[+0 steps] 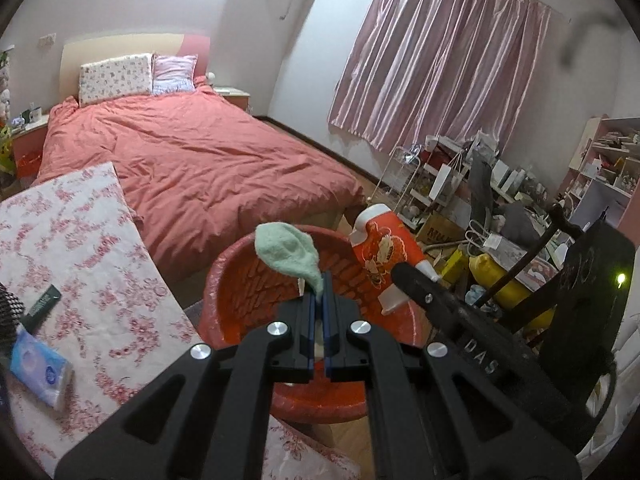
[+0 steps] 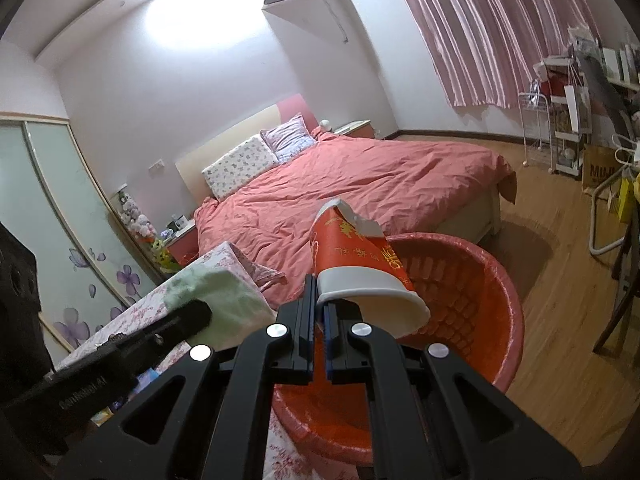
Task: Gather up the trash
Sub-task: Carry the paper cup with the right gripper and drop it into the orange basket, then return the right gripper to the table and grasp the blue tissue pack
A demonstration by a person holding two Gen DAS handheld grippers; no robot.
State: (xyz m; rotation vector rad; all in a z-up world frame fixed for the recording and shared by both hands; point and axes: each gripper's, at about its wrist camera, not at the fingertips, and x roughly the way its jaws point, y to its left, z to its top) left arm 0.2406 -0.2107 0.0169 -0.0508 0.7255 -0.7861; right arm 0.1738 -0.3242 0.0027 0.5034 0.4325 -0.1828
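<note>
My left gripper (image 1: 319, 286) is shut on a crumpled pale green tissue (image 1: 289, 251) and holds it over the red plastic basket (image 1: 240, 292). My right gripper (image 2: 319, 294) is shut on the white rim of a crushed red paper cup (image 2: 352, 258) with gold print, held over the same basket (image 2: 480, 300). In the left wrist view the cup (image 1: 380, 256) hangs at the basket's right rim with the right gripper's black finger across it. In the right wrist view the tissue (image 2: 216, 300) shows at the left behind the left gripper's finger.
A table with a floral cloth (image 1: 92, 264) lies left of the basket, bearing a blue tissue pack (image 1: 40, 372) and a dark green box (image 1: 42, 306). A bed with a pink duvet (image 1: 192, 164) is behind. A cluttered desk, chair and shelves (image 1: 500, 216) stand right.
</note>
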